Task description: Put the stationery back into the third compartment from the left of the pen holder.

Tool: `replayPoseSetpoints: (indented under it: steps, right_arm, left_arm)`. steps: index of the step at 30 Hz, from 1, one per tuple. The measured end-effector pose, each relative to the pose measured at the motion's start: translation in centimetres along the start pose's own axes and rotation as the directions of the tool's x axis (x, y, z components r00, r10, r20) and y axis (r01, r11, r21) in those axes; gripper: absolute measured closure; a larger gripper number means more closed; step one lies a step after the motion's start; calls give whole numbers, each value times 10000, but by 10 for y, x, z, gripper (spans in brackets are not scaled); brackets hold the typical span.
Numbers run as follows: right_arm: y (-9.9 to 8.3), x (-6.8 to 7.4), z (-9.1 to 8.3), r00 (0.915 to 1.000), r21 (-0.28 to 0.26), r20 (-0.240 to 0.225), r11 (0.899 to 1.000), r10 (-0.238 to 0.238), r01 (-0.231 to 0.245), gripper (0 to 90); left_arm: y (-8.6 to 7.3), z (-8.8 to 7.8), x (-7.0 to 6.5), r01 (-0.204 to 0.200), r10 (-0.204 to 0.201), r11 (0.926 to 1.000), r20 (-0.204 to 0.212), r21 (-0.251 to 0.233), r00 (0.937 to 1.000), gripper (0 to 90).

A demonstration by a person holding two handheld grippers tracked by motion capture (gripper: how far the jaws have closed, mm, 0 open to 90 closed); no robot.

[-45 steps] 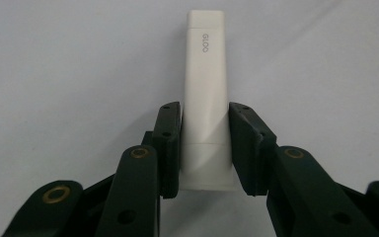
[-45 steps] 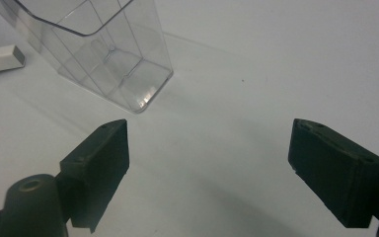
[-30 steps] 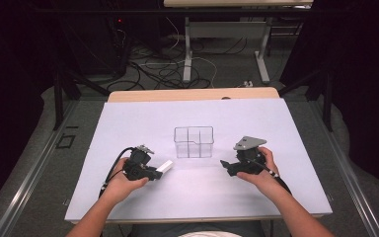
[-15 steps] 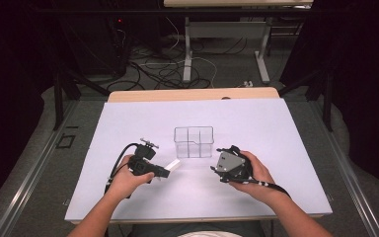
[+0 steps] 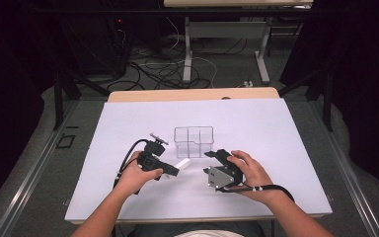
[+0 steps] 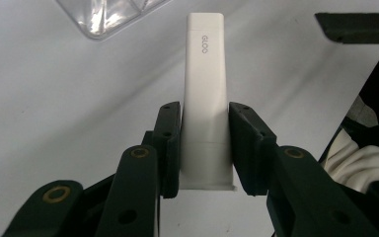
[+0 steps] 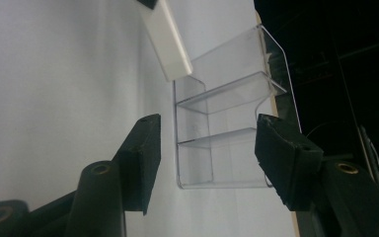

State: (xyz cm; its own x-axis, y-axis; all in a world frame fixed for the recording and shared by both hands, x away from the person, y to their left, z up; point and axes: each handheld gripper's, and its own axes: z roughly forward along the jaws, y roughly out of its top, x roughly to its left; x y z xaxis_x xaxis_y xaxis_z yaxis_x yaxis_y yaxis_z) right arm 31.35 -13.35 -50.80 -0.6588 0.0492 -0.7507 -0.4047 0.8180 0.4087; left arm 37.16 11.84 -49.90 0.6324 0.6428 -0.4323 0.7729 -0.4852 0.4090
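A white glue stick (image 6: 206,94) marked GLOO lies level between the pads of my left gripper (image 6: 205,111), which is shut on its lower half. From above, the left gripper (image 5: 173,169) holds the stick (image 5: 182,163) just in front of a clear divided box (image 5: 193,140). My right gripper (image 5: 211,163) lies rolled on its side to the right of the stick's tip. Its jaws (image 7: 207,133) have just been closing and stand apart with nothing between them. They frame the box (image 7: 222,128), and the stick's end (image 7: 165,42) hangs above left.
The white-covered table (image 5: 286,133) has bare room to the left, right and front of the box. A wooden edge (image 5: 192,95) runs along the far side. Cables and desk legs lie on the dark floor beyond. A box corner (image 6: 108,15) shows at upper left.
My right hand has moved left toward the stick and rolled, so its grey plate faces the near side. My left hand has shifted right toward the box with the stick.
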Motion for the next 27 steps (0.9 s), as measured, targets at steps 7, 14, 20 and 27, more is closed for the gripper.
replayPoseSetpoints:
  steps: [7,14,20,27]
  right_arm:
    - [5,14,5,9964,-1,65,9965,-840,840,445]
    - [5,22,7,9951,-24,-141,9952,-976,976,510]
    - [7,27,11,9883,-8,-92,9883,-1525,1525,546]
    - [12,35,15,9778,-58,-30,9778,-2097,2096,573]
  left_arm:
    - [0,8,-4,-39,36,9999,199,107,9998,676]
    - [-1,12,-7,-83,79,9999,273,132,9996,676]
    - [0,14,-11,-73,66,9999,465,146,9989,675]
    - [1,17,-17,-100,91,9998,608,148,9981,676]
